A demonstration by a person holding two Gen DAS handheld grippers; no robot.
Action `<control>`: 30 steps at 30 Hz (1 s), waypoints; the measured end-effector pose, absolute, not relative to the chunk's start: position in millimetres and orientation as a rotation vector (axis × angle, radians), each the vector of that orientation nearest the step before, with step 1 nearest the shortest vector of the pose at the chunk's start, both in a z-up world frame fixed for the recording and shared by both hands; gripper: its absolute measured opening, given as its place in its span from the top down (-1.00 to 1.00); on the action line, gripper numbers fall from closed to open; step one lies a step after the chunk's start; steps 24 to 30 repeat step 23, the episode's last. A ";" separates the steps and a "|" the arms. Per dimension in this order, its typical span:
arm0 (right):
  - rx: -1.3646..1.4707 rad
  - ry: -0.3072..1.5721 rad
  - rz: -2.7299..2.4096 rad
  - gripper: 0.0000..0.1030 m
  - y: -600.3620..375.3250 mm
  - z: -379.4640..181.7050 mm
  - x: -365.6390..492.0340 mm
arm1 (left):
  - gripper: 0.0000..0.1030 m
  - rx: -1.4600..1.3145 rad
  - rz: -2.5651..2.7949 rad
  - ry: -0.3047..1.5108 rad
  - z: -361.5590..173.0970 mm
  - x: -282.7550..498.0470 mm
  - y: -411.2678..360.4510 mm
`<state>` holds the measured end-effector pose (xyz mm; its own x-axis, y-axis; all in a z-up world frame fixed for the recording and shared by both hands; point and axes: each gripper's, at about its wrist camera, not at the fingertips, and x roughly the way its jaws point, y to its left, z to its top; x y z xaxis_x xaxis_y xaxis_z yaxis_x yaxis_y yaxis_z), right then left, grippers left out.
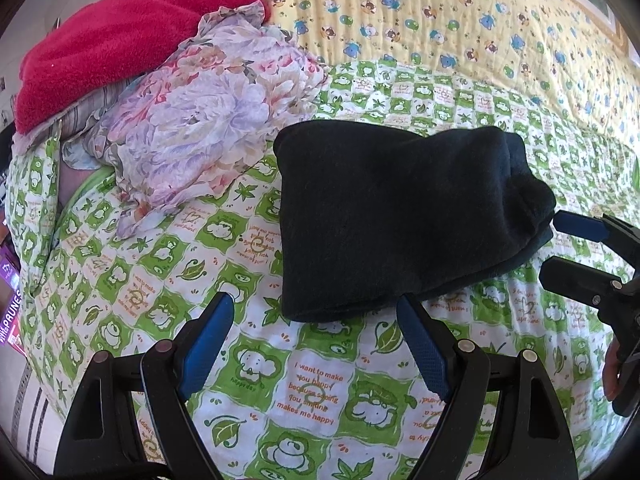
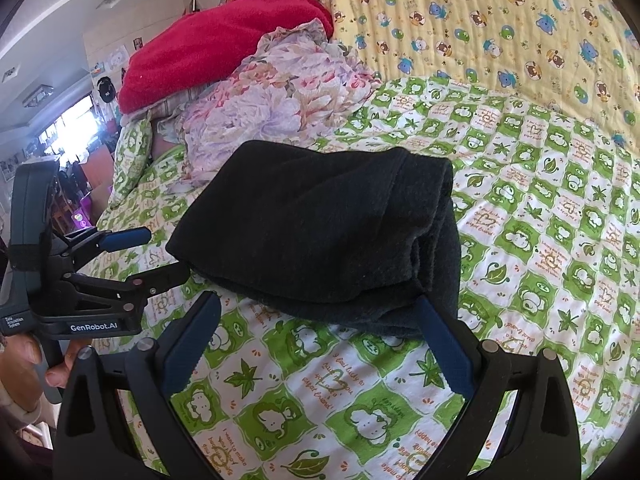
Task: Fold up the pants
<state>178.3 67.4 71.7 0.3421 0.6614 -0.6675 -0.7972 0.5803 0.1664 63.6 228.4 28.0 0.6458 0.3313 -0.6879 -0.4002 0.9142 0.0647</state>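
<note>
The black pants (image 1: 400, 220) lie folded into a thick rectangular bundle on the green-and-white quilt (image 1: 312, 392). In the left wrist view, my left gripper (image 1: 316, 303) stands open at the bundle's near edge, with nothing between its blue pads. My right gripper (image 1: 554, 246) is open beside the bundle's right end. In the right wrist view, the pants (image 2: 320, 224) show stacked layers at their right end. My right gripper (image 2: 318, 302) is open at their near edge. My left gripper (image 2: 164, 252) is open at the left corner, its lower finger close to the cloth.
A floral cloth heap (image 1: 200, 120) and a red fleece blanket (image 1: 120, 40) are piled left of the pants. Behind them lies a yellow bear-print quilt (image 1: 460, 20). The bed edge drops off at the left (image 1: 36, 340). A hand (image 2: 36, 360) holds the left gripper's handle.
</note>
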 end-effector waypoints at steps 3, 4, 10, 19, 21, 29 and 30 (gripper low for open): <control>-0.203 0.759 0.956 -0.90 66.5 73.6 179.8 | -0.63 -0.095 0.431 0.749 30.1 64.5 228.9; -0.202 0.759 0.955 -0.90 65.9 73.6 180.4 | -0.63 -0.091 0.436 0.744 30.7 64.8 228.7; -0.197 0.757 0.952 -0.90 63.8 74.3 183.6 | -0.63 -0.086 0.441 0.745 32.4 67.5 228.7; -0.188 0.763 0.937 -0.90 61.7 73.1 187.7 | -0.65 -0.110 0.424 0.751 36.5 74.7 231.0; -0.188 0.760 0.934 -0.90 61.4 74.6 187.5 | -0.65 -0.108 0.421 0.749 38.8 76.2 230.6; -0.187 0.756 0.934 -0.90 61.6 76.3 187.8 | -0.66 -0.104 0.420 0.741 41.8 77.2 229.7; -0.187 0.756 0.934 -0.90 61.6 76.3 187.8 | -0.66 -0.104 0.420 0.741 41.8 77.2 229.7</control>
